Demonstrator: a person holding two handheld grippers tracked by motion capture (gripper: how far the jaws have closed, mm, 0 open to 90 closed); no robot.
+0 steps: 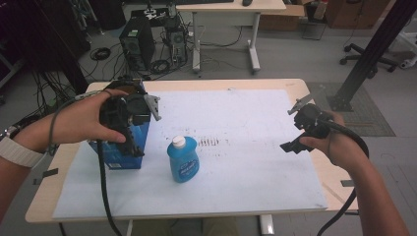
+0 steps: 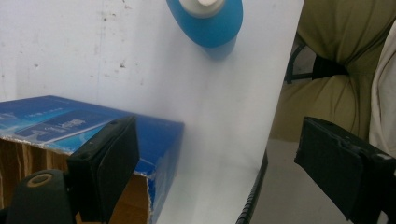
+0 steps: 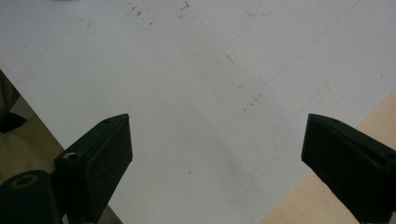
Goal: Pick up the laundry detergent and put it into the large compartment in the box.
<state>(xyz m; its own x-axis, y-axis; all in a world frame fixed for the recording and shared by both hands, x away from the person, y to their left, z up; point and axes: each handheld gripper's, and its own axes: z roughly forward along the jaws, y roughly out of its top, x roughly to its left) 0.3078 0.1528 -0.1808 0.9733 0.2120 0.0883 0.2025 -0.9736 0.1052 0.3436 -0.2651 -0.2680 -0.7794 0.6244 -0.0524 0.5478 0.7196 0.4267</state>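
Observation:
A blue bottle (image 1: 183, 161) with a white cap stands upright on the white sheet (image 1: 246, 162), left of the table's middle. To its left a blue cardboard box (image 1: 118, 155) stands open at the top. My left gripper (image 1: 129, 132) hovers over that box, held in a hand, jaws wide open and empty. In the left gripper view the box (image 2: 70, 122) lies under the left jaw and the bottle (image 2: 205, 18) sits at the top edge. My right gripper (image 1: 302, 132) hangs above the sheet's right side, open, and its own view has only the bare sheet (image 3: 201, 70) between the jaws.
The sheet covers most of a wooden table (image 1: 322, 167). Beyond the far edge stand a computer tower (image 1: 136, 42) with cables, a desk (image 1: 231, 19) and a black post (image 1: 373, 49). The person's legs (image 2: 336, 70) show past the table's near edge.

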